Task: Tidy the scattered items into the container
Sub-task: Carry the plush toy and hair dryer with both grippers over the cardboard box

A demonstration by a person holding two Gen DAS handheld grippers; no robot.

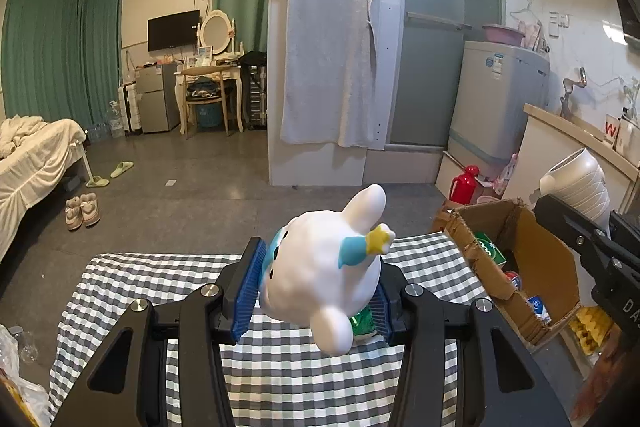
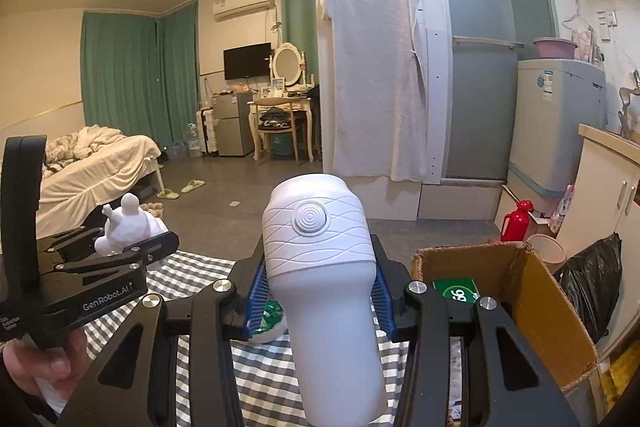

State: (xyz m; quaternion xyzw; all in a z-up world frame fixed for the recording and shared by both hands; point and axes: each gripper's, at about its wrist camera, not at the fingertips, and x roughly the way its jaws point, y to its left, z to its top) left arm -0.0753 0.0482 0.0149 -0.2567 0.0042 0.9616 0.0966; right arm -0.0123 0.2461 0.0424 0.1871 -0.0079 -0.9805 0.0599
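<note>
item one: white rabbit toy, rounded body, blue ribbon and yellow star at the neck, clamped between the blue pads of my left gripper; jaws about half closed and pressing its sides, body tipped forward with an ear pointing away from me, lifted clear of the checked cloth. item two: white ribbed bottle-shaped device, round embossed button on the upper face, gripped at its narrower waist by my right gripper; jaws drawn fairly narrow round it, the wider head pointing away from me, presumably held there because the waist gives the pads a flat seat. item three: cardboard box, open at the top, standing at the right edge of the cloth, flaps ragged; it already holds a green carton and, in the left view, some small round-labelled things i cannot read. item four: a small green wrapped object lying on the cloth beneath my grippers, not yet collected. judgement: both held items are mid-carry, raised high enough to clear the box wall; the box lies to the right of both, so the right-hand load looks nearer to it.
</note>
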